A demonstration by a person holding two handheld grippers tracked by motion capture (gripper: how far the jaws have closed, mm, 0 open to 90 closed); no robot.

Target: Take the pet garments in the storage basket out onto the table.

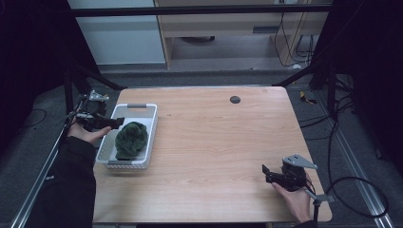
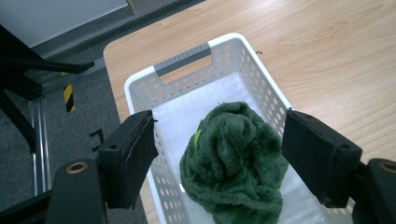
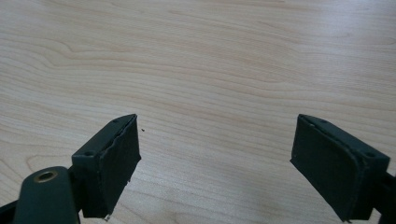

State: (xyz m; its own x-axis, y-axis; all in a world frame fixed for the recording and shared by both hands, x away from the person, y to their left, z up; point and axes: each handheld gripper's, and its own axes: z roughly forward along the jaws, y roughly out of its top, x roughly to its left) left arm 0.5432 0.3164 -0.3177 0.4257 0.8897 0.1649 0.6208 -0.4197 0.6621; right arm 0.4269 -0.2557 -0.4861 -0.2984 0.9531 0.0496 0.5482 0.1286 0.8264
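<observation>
Crumpled dark green plush cloth [image 2: 233, 158] lies in white perforated plastic basket [image 2: 224, 46]; left gripper [image 2: 219, 154] jaws open above it, right gripper [image 3: 217, 161] jaws open over tabletop [image 3: 210, 60].

Dark green cloth [image 2: 233, 158], white perforated basket [image 2: 140, 88], pale wood table [image 1: 223, 142]

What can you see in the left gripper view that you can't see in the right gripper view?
The left gripper view shows a white plastic basket with holes, a crumpled dark green fuzzy cloth lying inside it, and grey floor past the table edge. The right gripper view looks closely at bare boards between the right gripper's jaws, with a tiny dark speck on the wood. Both share the light wooden table and a pair of black jaws standing wide apart; the left gripper hangs open over the cloth.
</observation>
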